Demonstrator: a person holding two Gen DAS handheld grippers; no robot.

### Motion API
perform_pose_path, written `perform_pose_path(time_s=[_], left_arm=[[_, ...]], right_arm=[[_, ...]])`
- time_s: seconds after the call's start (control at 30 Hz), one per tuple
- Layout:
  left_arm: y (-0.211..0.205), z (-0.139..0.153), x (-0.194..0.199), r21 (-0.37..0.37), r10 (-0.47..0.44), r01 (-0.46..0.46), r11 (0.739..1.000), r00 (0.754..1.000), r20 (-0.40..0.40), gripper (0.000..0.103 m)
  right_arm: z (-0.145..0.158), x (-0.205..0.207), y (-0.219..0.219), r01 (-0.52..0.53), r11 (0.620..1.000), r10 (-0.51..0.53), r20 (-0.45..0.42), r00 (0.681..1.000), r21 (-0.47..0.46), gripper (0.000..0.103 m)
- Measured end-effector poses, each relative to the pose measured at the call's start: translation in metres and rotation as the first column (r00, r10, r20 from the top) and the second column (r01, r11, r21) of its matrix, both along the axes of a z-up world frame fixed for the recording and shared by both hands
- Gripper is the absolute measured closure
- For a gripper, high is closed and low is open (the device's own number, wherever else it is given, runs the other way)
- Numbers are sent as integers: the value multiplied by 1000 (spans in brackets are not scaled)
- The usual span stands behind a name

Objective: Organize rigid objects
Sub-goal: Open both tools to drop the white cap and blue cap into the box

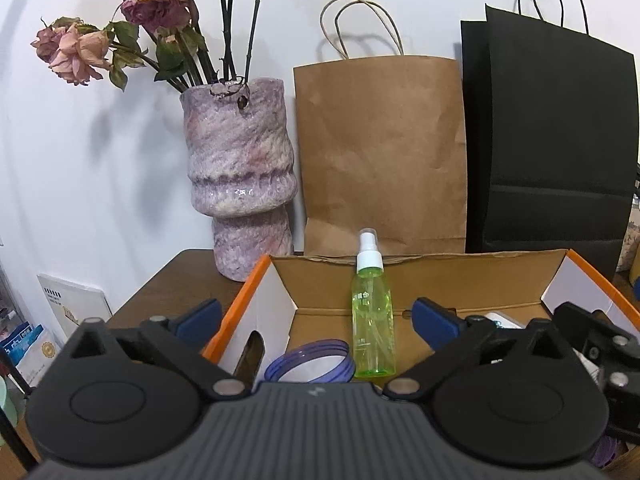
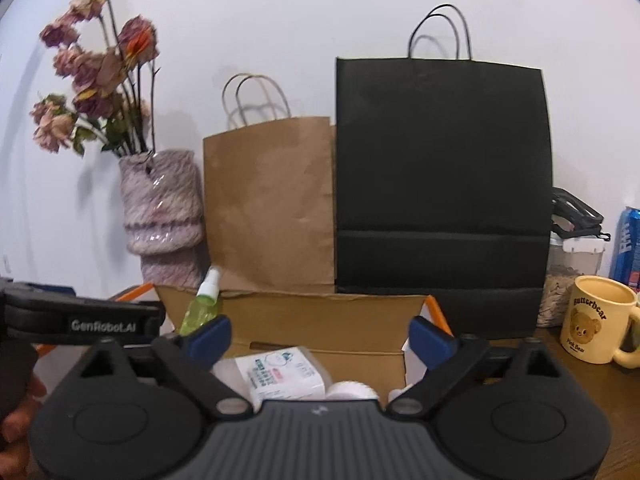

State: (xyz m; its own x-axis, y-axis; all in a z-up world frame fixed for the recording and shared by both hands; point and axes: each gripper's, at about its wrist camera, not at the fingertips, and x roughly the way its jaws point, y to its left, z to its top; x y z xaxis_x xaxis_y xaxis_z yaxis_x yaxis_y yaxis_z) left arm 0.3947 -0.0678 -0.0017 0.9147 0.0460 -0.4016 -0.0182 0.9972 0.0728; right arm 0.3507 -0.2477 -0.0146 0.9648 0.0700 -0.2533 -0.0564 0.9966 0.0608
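An open cardboard box (image 1: 460, 280) with orange edges sits on the brown table. A green spray bottle (image 1: 372, 320) with a white cap stands upright inside it, beside a purple ring-shaped lid (image 1: 310, 362). My left gripper (image 1: 316, 316) is open and empty, its fingers either side of the bottle but nearer the camera. In the right wrist view the box (image 2: 320, 320) holds a white packet (image 2: 280, 372) and white round items (image 2: 352, 390); the bottle (image 2: 202, 306) leans at the left. My right gripper (image 2: 320, 334) is open and empty above the box.
A purple vase (image 1: 240, 184) of dried roses, a brown paper bag (image 1: 380, 152) and a black paper bag (image 1: 552, 148) stand behind the box against the wall. A yellow bear mug (image 2: 596, 320) and a jar (image 2: 568, 280) stand at the right.
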Motion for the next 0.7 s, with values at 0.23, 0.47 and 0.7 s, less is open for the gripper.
perform_pose_path(time_s=[0.23,0.47,0.7], left_arm=[[3,-2,5,-20,12,-12,1000,999,-31,0],[5,-3,4,-32,17,-18,999,999,-30,0],[4,0,0,-39,12,-13,999,1000,-26,0]], right_arm=[[0,-1,-3,13,1000,-13,6,1000,13,0],[-1,-1,-3,13,1000,-13,7,1000,11,0],[-1,-3,-3,18,1000,-18,10,1000,13,0]])
